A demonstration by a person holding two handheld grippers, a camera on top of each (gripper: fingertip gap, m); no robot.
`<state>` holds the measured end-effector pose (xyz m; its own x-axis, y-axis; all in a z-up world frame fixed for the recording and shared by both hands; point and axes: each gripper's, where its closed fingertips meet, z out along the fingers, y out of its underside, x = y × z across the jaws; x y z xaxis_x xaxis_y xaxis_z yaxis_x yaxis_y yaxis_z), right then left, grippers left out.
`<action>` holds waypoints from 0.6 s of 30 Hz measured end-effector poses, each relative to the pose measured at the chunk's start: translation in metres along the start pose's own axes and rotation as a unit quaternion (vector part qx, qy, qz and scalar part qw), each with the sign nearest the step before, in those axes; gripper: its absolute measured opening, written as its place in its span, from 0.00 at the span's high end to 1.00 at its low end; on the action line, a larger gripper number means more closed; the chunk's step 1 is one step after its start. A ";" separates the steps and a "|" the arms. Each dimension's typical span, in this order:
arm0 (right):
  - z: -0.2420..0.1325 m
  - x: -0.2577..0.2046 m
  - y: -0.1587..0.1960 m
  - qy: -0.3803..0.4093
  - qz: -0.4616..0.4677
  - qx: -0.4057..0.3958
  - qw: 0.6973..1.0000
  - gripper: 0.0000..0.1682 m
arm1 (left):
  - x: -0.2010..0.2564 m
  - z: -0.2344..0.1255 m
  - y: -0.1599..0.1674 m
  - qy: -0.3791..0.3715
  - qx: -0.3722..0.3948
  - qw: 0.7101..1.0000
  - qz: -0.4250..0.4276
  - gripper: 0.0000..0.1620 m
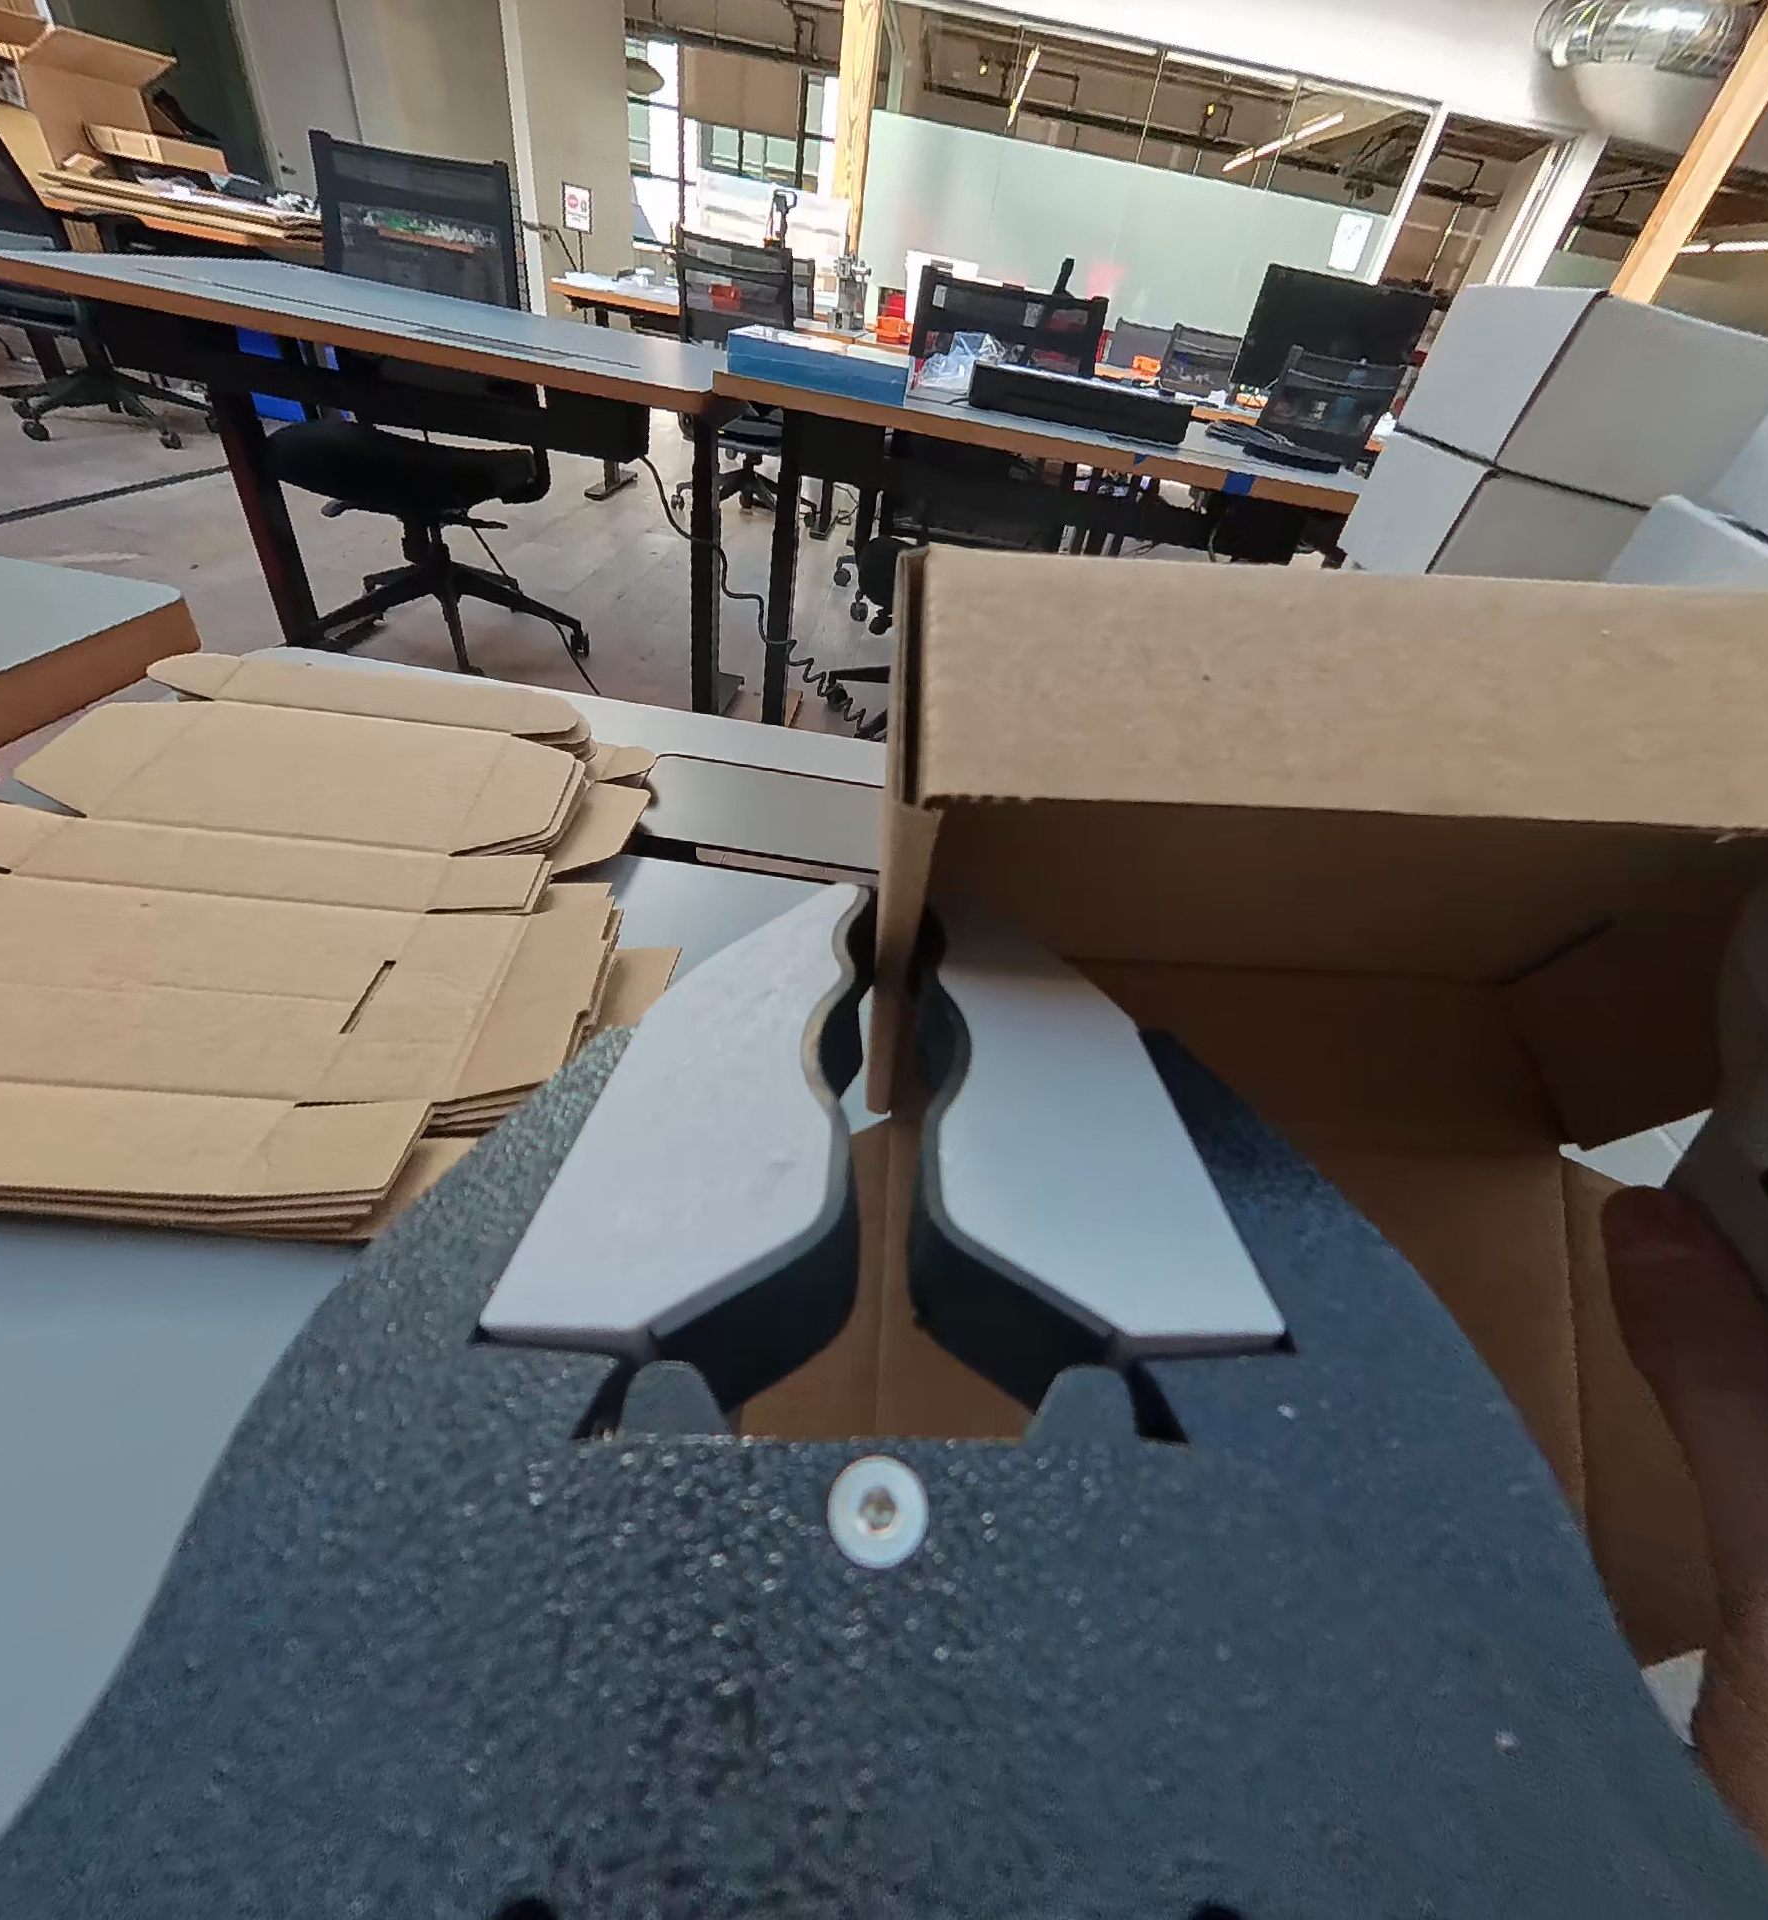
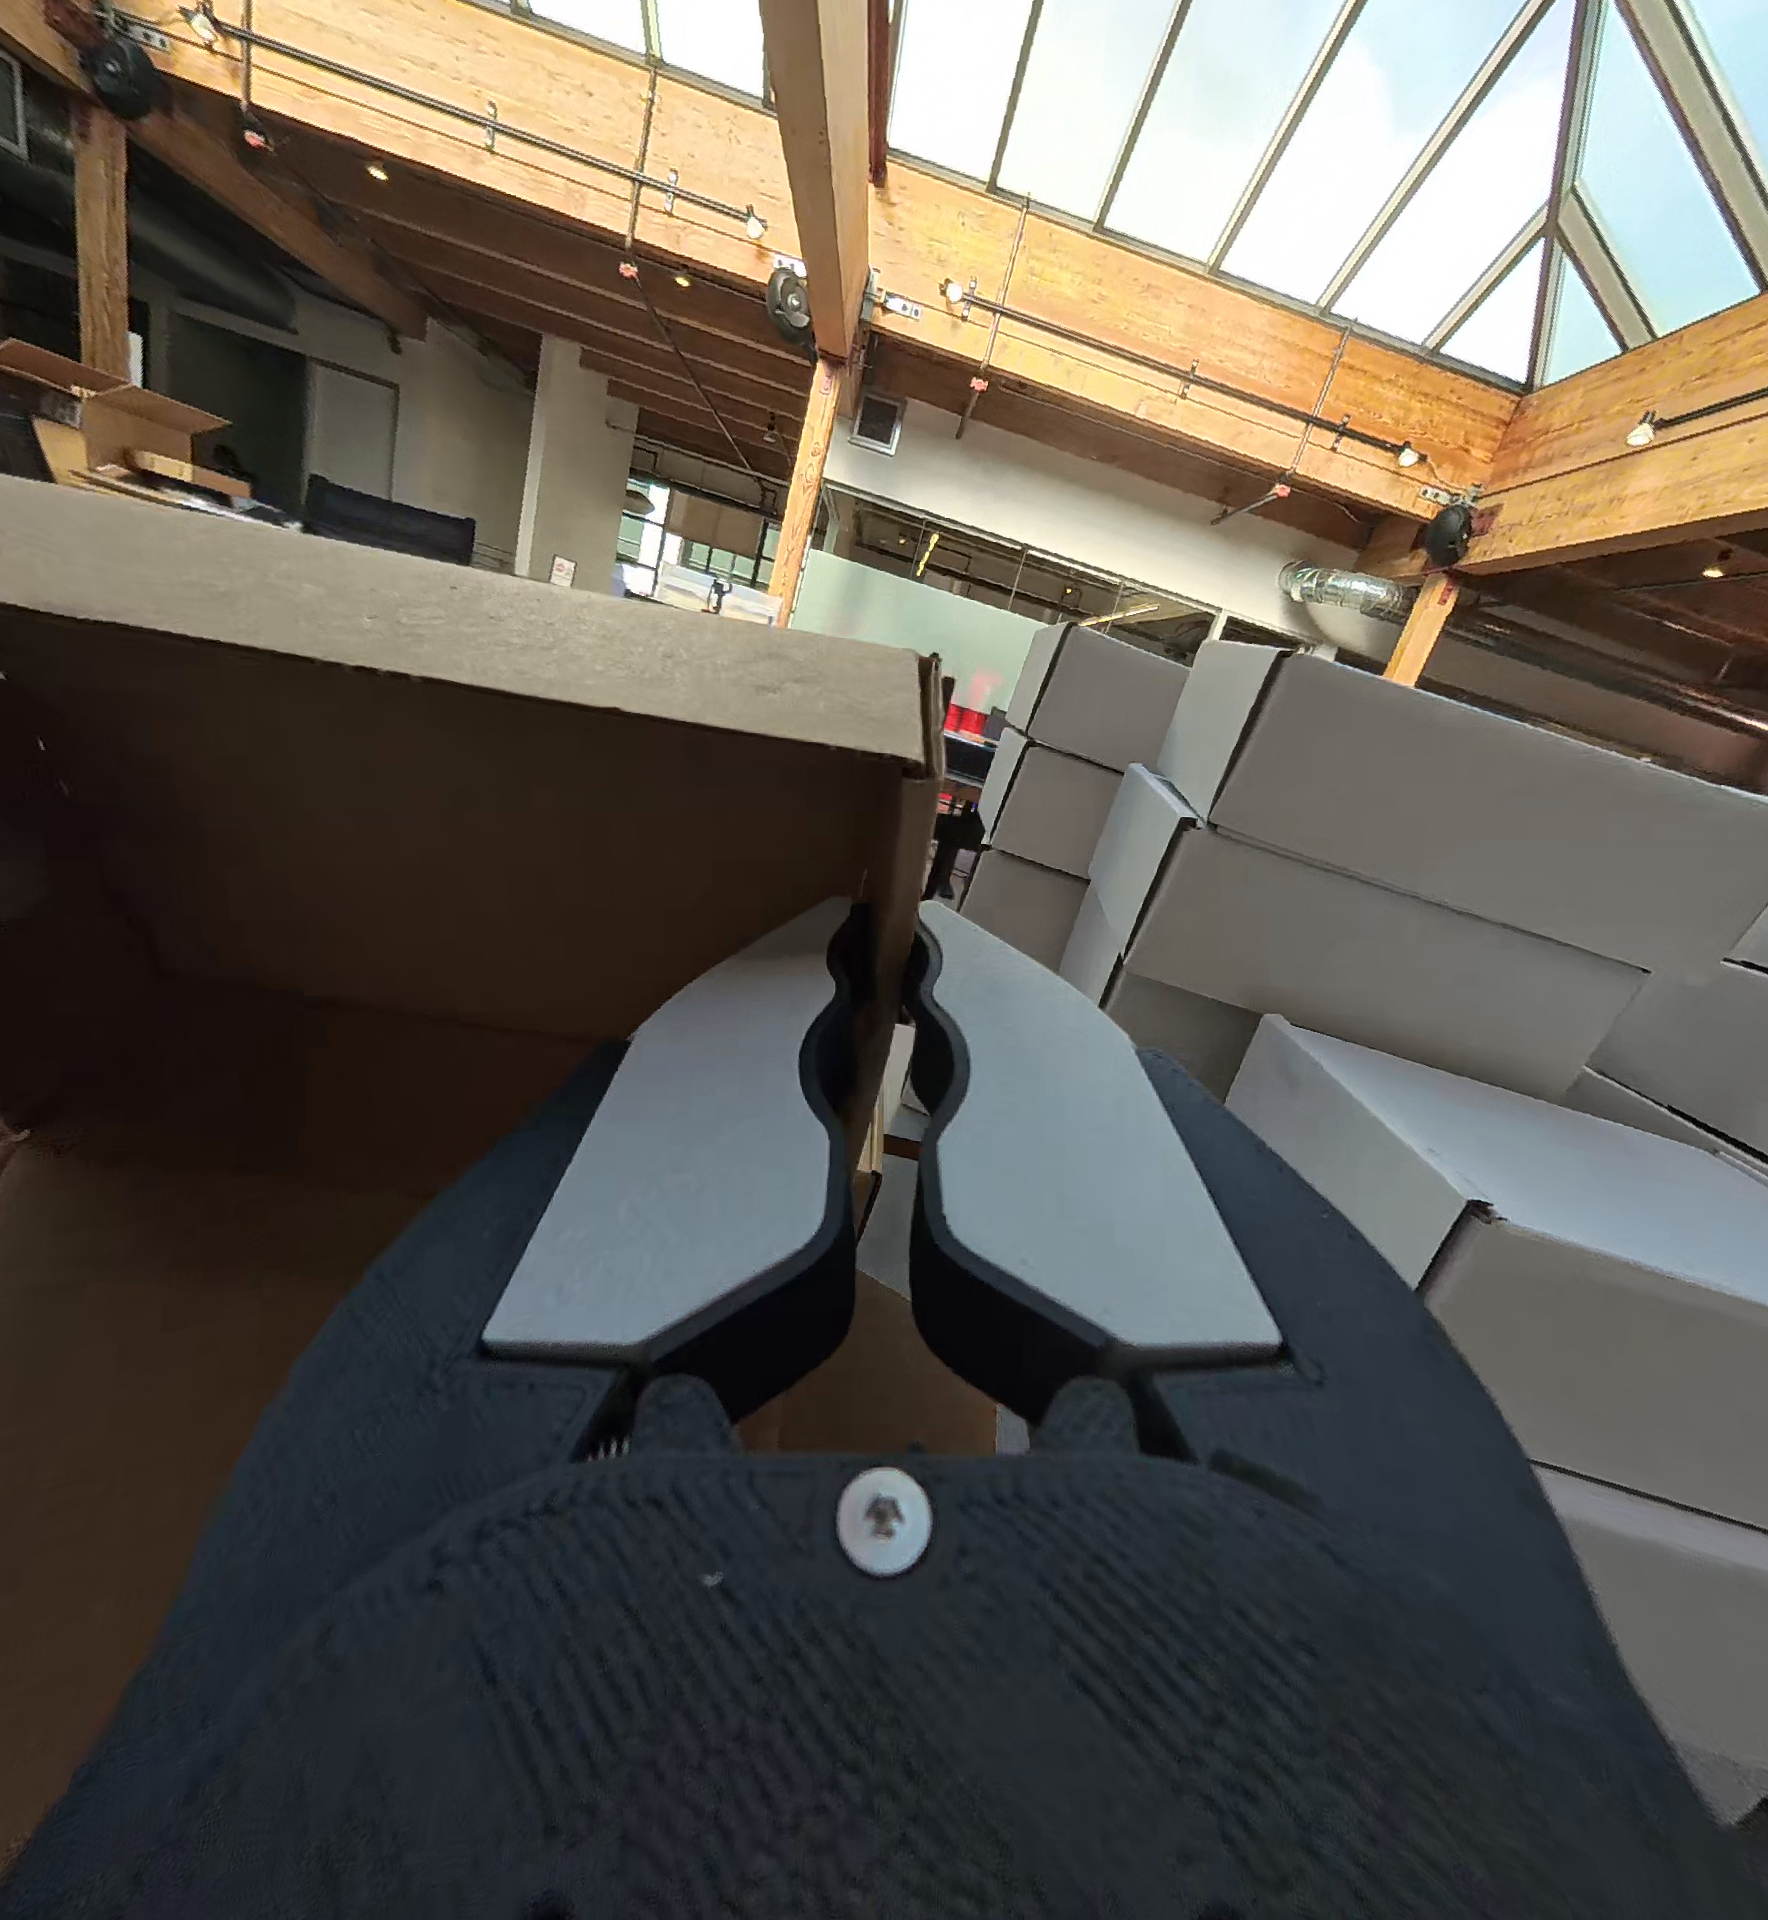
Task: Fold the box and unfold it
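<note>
Above the table (image 1: 111, 1403), beside the flat blanks (image 1: 236, 977), held the box (image 1: 1327, 935) aloft, left gripper (image 1: 895, 997) clamped on its left wall, right gripper (image 2: 890, 987) clamped on its right wall, long axis spanning between them, neither nearer.

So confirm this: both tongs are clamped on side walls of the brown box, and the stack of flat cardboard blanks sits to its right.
Wrong on one point. The left wrist view shows the stack of flat cardboard blanks to the left of the brown box, not its right. The left tongs and right tongs are each clamped on a side wall, as you said.
</note>
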<state>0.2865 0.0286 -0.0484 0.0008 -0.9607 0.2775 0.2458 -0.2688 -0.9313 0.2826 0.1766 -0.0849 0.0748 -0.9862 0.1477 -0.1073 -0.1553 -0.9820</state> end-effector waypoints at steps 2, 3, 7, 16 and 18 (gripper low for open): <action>-0.001 -0.007 -0.002 -0.041 0.014 0.002 0.999 0.97 | -0.005 0.001 0.000 -0.003 -0.004 1.000 -0.002 0.97; -0.003 -0.008 -0.007 -0.047 0.013 0.017 0.999 0.97 | -0.006 0.002 -0.001 0.000 -0.004 1.000 -0.009 0.97; -0.013 -0.017 -0.014 -0.079 0.017 0.040 0.996 0.93 | -0.015 0.002 -0.005 -0.017 -0.008 1.000 -0.005 0.97; -0.038 -0.001 -0.044 -0.177 0.007 0.056 0.983 0.66 | -0.033 0.004 -0.033 0.009 -0.021 0.994 0.102 0.97; -0.046 0.017 -0.054 -0.215 0.040 0.049 0.975 0.61 | -0.028 0.008 -0.040 0.059 -0.055 0.985 0.153 0.97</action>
<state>0.2286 0.0234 -0.0042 0.4240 -0.8552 0.2980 0.3189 -0.1669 -0.9330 0.2931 0.2110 -0.0505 -0.0921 -0.9867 -0.1341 -0.2142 0.1512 -0.9650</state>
